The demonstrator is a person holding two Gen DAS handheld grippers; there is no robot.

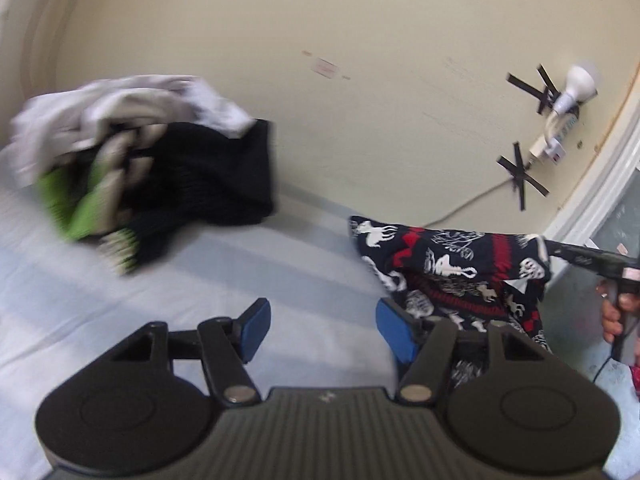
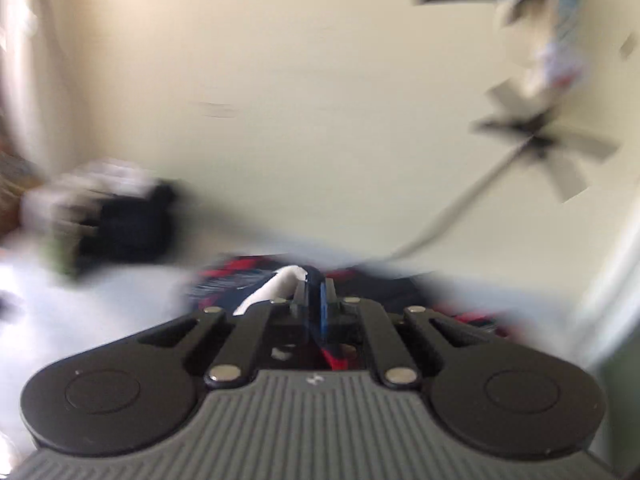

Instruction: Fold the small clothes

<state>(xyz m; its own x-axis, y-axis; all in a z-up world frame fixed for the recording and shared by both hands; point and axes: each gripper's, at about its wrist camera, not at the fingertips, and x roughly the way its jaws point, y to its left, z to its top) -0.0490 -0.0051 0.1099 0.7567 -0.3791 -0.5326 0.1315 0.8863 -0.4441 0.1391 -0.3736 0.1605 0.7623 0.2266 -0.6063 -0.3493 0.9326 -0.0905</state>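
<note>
A navy garment with red bands and white animal prints (image 1: 456, 276) hangs lifted at the right of the left wrist view, over the white bed sheet (image 1: 200, 304). My right gripper (image 1: 560, 250) holds its right edge up. In the blurred right wrist view my right gripper (image 2: 316, 280) is shut on the garment (image 2: 240, 276), with a white label sticking out beside the fingers. My left gripper (image 1: 320, 328) is open and empty, its right blue pad (image 1: 394, 330) close to the garment's lower left edge.
A pile of white, black and green clothes (image 1: 144, 164) lies at the back left of the bed, against the cream wall. A bulb and plug (image 1: 560, 120) are taped to the wall with a cable running down. A door frame (image 1: 600, 184) stands at the right.
</note>
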